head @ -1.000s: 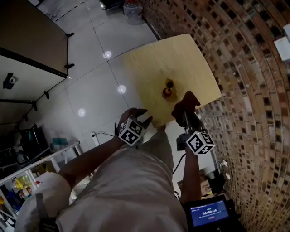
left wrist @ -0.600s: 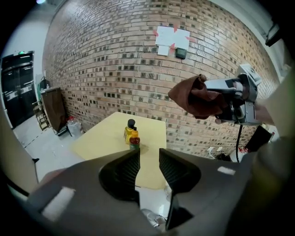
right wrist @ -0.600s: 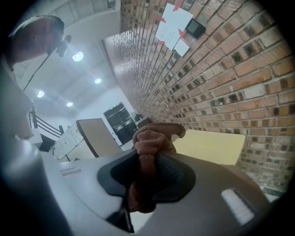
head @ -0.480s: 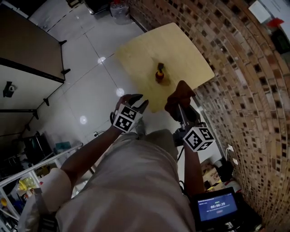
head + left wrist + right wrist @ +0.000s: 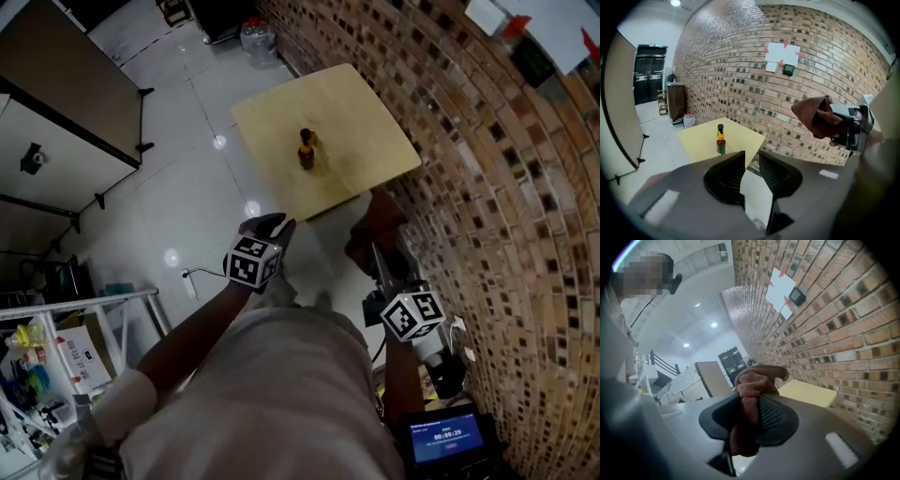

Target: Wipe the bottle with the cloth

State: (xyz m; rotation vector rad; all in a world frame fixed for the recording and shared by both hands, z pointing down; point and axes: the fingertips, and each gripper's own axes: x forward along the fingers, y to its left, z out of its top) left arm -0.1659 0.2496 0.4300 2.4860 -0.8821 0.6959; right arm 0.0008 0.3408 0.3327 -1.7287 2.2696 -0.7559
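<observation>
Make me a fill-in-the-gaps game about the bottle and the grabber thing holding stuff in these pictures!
1. The bottle stands upright on a yellow ____.
2. The right gripper is shut on a brown ____.
3. The wall next to the bottle is built of ____.
4. The bottle's cap is coloured ____.

Missing words: table; cloth; bricks; black.

A wall of brown and tan bricks (image 5: 487,169) runs along the right. A square pale yellow wooden table (image 5: 366,131) stands just beside it on a glossy white tiled floor (image 5: 178,197) that reflects round ceiling lights. A tall brown partition panel (image 5: 66,75) stands at the left. Dark double doors (image 5: 649,72) close the far end.
</observation>
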